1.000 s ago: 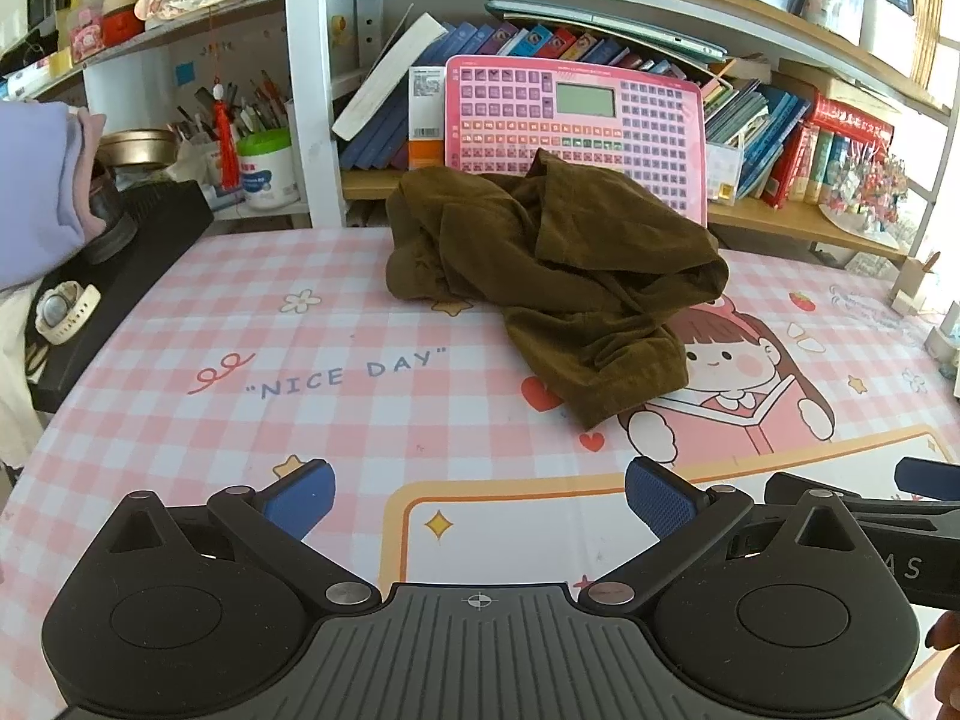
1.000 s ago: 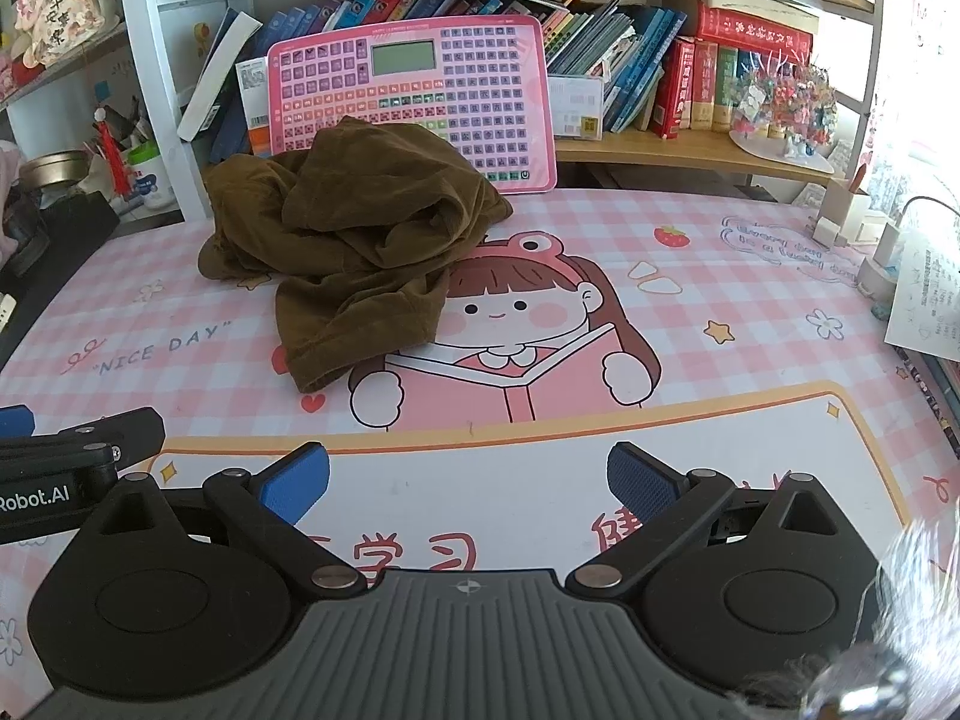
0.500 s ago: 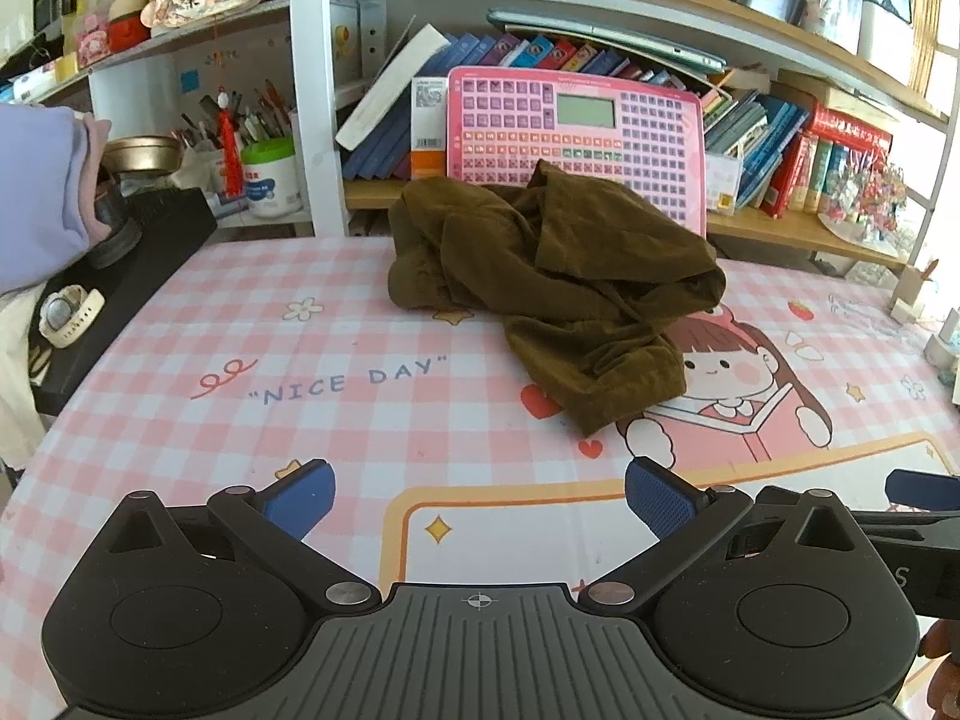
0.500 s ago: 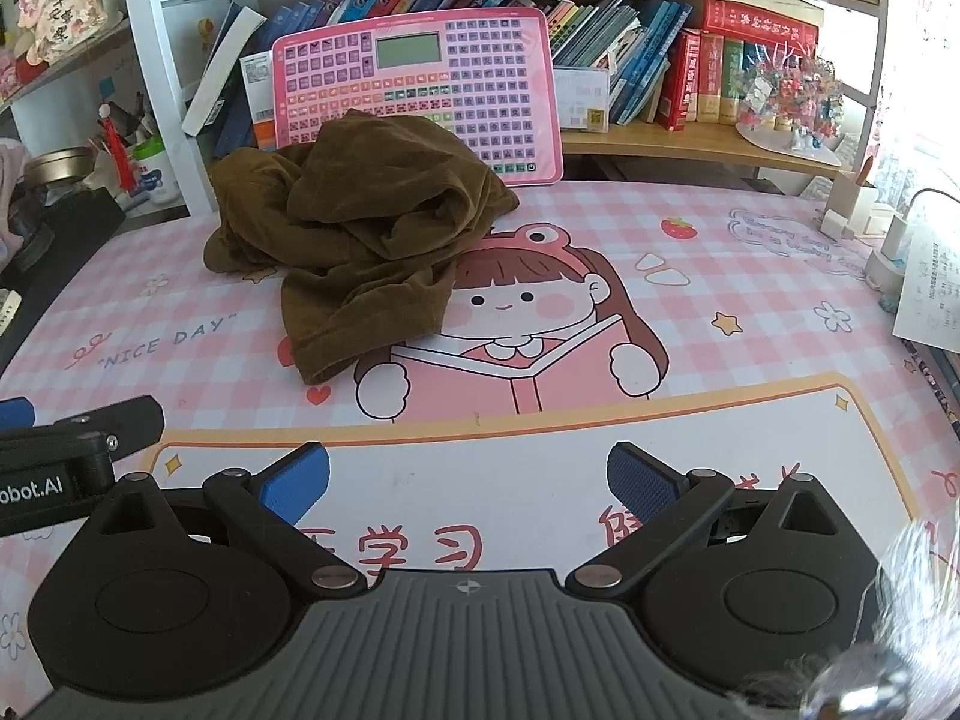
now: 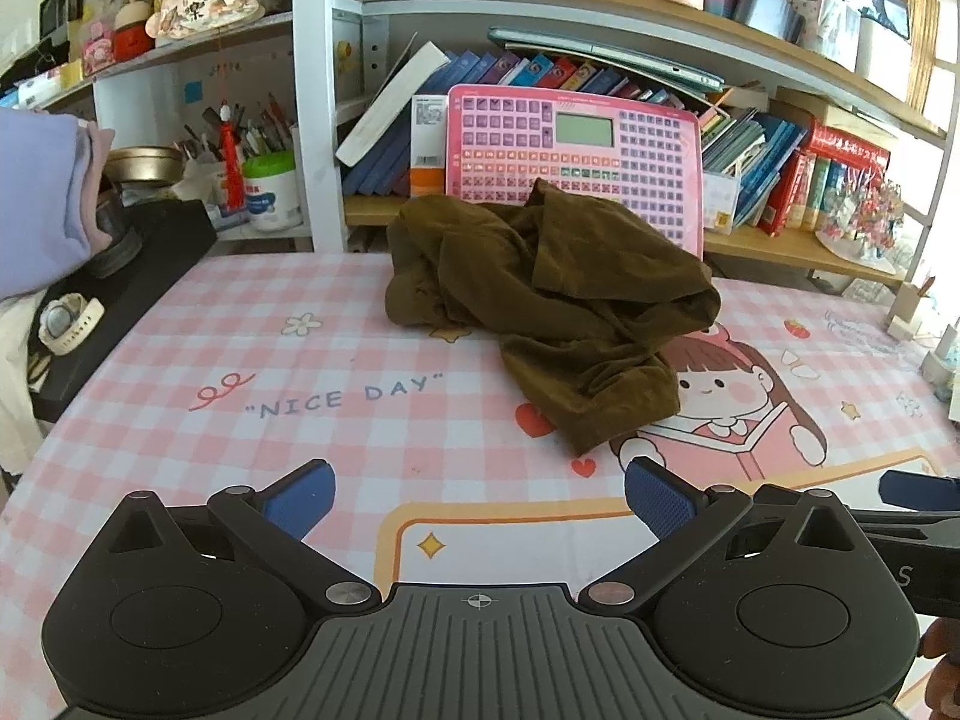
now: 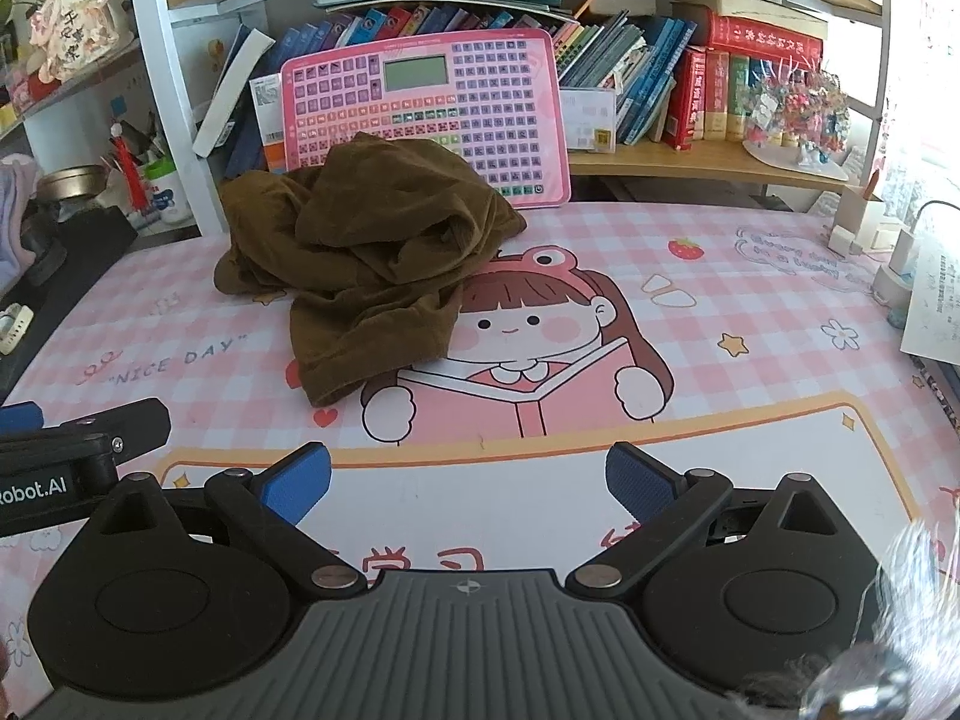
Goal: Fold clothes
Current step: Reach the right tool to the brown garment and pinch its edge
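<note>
Two hand-held grippers hover above the near edge of a desk covered by a pink checked mat [image 5: 252, 330], both with their blue-padded fingers spread wide and nothing between them. At the desk's left edge lies a black slab [image 5: 120, 300] carrying a white wristwatch [image 5: 66, 321], with a lilac garment [image 5: 36, 198] above it. The left gripper [image 5: 479, 495] points over the mat's "NICE DAY" lettering [image 5: 351, 399]; the tip of the right gripper enters the left wrist view at its lower right. Behind the lettering, toward the far edge and left of centre, sits the task's thing: a crumpled brown garment [image 5: 558, 306], bunched in loose folds with one flat portion trailing toward the near edge and overlapping the top left of the printed cartoon girl [image 6: 528, 324]. The heap's rear touches or overlaps the lower part of a pink keypad tablet [image 6: 426, 114], which stands propped upright against the bookshelf [image 6: 690, 162] at the far edge. The right gripper [image 6: 468, 480] is aimed at the girl's open book, well short of the garment; the left gripper's black arm, marked "Robot.AI", shows just beside it at the left of the right wrist view. Near the desk's right edge stand small white chargers [image 6: 894, 252] and a printed sheet [image 6: 936, 312].
</note>
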The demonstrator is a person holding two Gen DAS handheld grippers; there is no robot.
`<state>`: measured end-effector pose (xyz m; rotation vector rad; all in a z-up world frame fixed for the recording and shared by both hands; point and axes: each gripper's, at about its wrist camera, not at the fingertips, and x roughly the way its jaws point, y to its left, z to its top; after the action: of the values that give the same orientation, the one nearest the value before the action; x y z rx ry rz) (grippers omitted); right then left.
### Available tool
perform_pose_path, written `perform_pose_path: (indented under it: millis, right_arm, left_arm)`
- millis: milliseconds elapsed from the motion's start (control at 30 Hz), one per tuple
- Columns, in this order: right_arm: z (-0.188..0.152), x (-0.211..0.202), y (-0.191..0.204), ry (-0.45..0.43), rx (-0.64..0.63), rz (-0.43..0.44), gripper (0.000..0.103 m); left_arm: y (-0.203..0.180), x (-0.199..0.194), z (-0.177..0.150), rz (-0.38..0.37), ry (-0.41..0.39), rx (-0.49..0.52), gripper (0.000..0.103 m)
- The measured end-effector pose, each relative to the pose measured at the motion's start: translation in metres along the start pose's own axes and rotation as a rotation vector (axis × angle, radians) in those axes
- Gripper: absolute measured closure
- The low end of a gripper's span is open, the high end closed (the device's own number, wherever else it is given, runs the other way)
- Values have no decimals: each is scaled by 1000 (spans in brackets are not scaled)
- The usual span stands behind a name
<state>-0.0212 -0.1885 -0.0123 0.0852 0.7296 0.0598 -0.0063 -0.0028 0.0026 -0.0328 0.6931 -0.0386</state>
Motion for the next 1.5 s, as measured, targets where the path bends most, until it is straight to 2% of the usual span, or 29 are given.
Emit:
perform_pose_path:
  millis: [200,500,633,867,1067,1100,1167,1233,1267,1333,1500]
  right_arm:
    - [4,4,-5,-3,-5,37,4]
    - [16,25,-12,-4,-63,106,4]
    - [31,47,-14,-11,-129,119,4]
    - [70,105,-6,-12,-301,141,5]
    - [101,145,0,1,-282,202,15]
    - [104,150,2,0,-275,206,22]
    - [108,158,5,7,-256,201,44]
    - [110,167,5,27,-226,186,83]
    - [110,167,1,34,-191,208,89]
    - [110,158,-9,22,-119,264,93]
    - [105,97,-36,-113,-14,374,95]
  left_arm:
    - [0,2,6,-36,19,-39,0]
    - [2,24,16,14,59,-77,0]
    - [3,32,23,17,52,-129,0]
    - [-2,26,17,48,54,-152,0]
    - [7,11,12,106,50,-192,0]
    - [9,8,11,121,50,-200,0]
    - [13,4,10,149,50,-211,0]
    - [14,0,9,170,45,-215,0]
    - [15,-2,8,175,40,-215,0]
    - [14,-5,9,174,28,-214,0]
    - [9,-4,15,158,4,-200,0]
